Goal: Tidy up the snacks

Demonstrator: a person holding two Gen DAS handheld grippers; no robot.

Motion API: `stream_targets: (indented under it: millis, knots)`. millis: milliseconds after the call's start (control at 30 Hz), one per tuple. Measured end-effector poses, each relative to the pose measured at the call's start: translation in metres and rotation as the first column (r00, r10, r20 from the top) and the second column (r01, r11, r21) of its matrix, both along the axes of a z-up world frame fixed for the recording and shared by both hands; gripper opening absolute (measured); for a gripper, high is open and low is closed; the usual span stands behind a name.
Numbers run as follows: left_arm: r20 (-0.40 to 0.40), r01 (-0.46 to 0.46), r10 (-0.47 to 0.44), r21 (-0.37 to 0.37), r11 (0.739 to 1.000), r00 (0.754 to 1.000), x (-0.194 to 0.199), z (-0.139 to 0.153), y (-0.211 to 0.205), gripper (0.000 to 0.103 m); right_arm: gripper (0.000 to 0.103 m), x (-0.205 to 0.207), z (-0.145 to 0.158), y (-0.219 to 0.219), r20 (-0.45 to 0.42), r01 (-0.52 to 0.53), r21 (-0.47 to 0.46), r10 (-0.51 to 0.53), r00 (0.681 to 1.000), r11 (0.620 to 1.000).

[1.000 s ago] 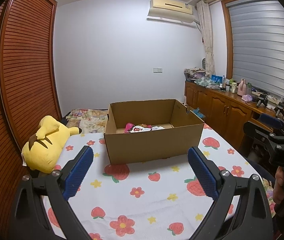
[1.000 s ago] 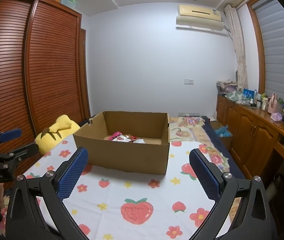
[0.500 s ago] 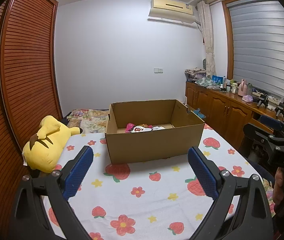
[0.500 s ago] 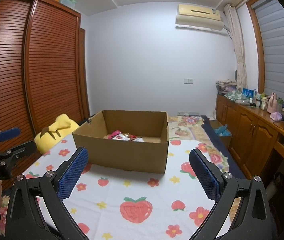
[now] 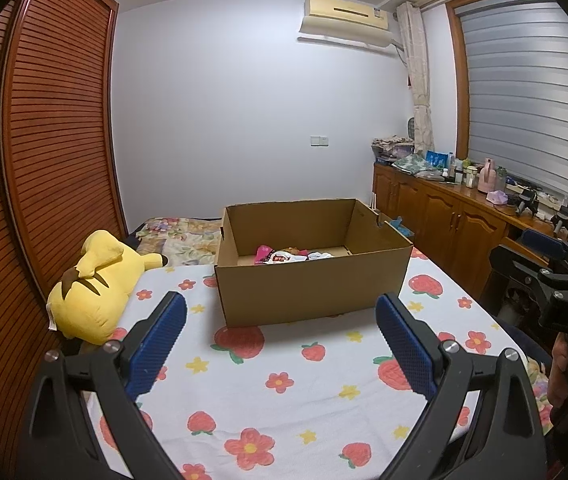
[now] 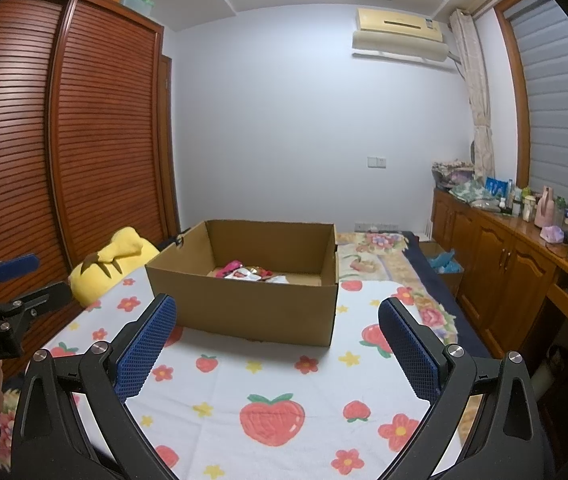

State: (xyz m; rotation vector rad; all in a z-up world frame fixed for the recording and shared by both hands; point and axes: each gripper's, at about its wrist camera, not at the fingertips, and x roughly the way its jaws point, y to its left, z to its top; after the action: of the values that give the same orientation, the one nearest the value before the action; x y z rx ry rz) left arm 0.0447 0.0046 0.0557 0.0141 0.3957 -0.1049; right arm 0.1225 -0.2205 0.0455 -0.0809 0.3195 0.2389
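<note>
An open cardboard box [image 5: 311,288] stands on a table with a strawberry-and-flower cloth [image 5: 284,380]. It also shows in the right wrist view [image 6: 252,304]. Several snack packets [image 5: 284,255] lie on its floor, pink and white among them; they also show in the right wrist view [image 6: 250,272]. My left gripper [image 5: 282,344] is open and empty, held above the cloth short of the box. My right gripper [image 6: 278,344] is open and empty, also short of the box. Each gripper shows at the edge of the other's view.
A yellow plush toy [image 5: 92,284] lies at the table's left edge. A slatted wooden wardrobe [image 5: 44,160] stands on the left. A wooden sideboard [image 5: 451,220] with bottles and clutter runs along the right wall. A bed [image 6: 379,252] lies behind the table.
Both grippers have drifted back and up very slightly. The box and the snacks have not moved.
</note>
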Motion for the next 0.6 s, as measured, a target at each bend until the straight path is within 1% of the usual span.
stream_targets:
  millis: [600]
  knots:
    - [-0.006, 0.001, -0.001, 0.006, 1.0, 1.0, -0.0016, -0.0007, 0.0005, 0.097, 0.103, -0.0003, -0.0013, 0.0007, -0.001, -0.001, 0.002, 0.001, 1.0, 1.0]
